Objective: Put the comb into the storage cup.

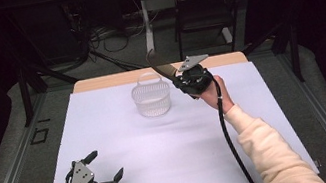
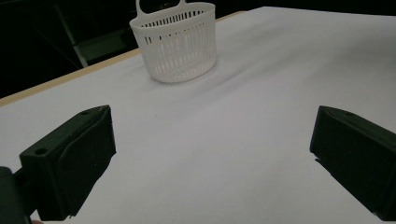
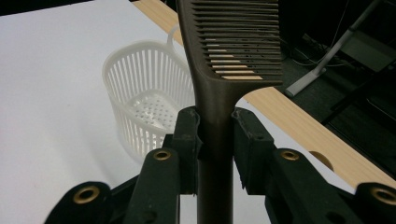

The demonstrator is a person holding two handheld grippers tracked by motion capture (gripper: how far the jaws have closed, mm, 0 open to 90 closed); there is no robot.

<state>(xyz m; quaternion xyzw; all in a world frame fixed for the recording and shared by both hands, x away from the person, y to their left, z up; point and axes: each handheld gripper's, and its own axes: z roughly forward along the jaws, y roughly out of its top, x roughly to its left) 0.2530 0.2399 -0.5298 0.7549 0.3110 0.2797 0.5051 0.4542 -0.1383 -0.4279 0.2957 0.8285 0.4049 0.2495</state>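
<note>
Two grippers, one comb, one basket on the bench. Nearest: left gripper (image 1: 105, 168) parked low at the near-left corner of the white sheet (image 1: 107, 132), fingers (image 2: 70, 158) spread wide, nothing between them. Looks idle, kept clear of the work and aimed toward the basket.

Further out: right gripper (image 1: 179, 74) raised over the far side, fingers (image 3: 187, 140) clamped on the handle of a dark brown comb (image 3: 233, 51). Grip sits on the narrow neck just below the teeth, so the toothed end sticks out ahead and up, free to go in first. Comb is in the air, just beside and slightly above the basket, not yet inside.

Farthest: white slotted basket (image 1: 152, 98), upright, empty, handle loop at the back. Likely the drop target.
</note>
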